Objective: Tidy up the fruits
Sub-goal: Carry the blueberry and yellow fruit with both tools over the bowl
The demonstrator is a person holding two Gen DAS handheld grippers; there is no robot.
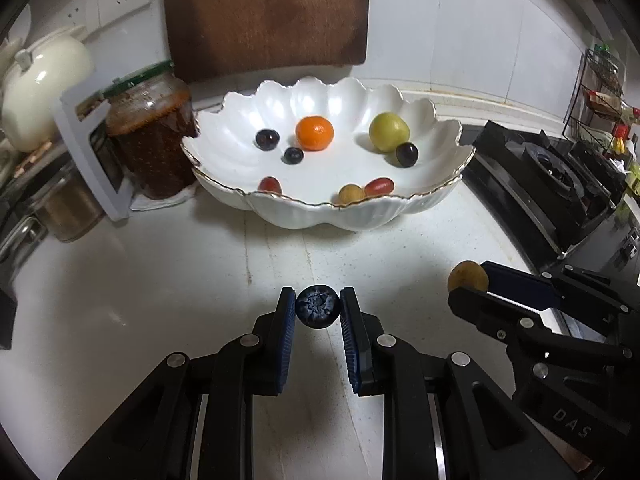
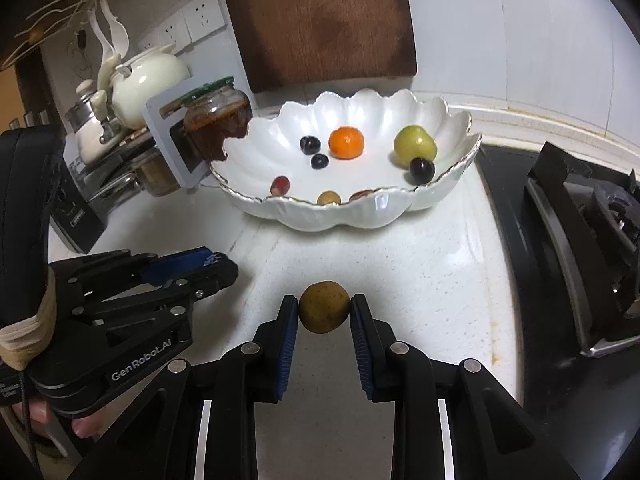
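Left gripper pinches blueberry; right gripper clamps brown fruit, seemingly short of bowl rim.

A glossy white ceramic bowl with a gilt scalloped rim is seen on a speckled, matt white worktop; a smooth wooden cutting board is propped behind, beside a glass jar.
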